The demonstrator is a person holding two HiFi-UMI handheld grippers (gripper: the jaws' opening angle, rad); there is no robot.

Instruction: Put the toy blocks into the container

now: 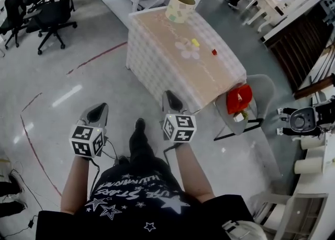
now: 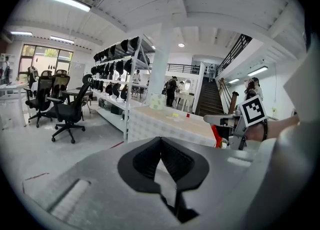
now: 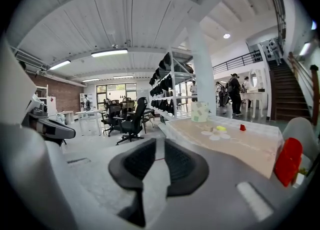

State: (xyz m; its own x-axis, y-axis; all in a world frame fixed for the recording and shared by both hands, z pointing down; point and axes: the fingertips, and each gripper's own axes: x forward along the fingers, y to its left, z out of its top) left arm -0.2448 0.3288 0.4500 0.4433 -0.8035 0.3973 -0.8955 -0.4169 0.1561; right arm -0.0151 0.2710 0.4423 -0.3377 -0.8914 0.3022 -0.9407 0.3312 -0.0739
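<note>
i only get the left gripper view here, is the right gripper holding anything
observer: no. In its own view the right gripper has its jaws together, with nothing between them.
operator: ok, what blocks are on the table, i just see specks
observer: from the head view I can make out a yellow block and a red block on the table. The yellow one sits at the edge of a pale flower-shaped mat.
operator: are we at the table yet
observer: no. From above, the left gripper and the right one are both over the floor, short of the table's near edge. The container stands upright at the far end, beyond both blocks.
</note>
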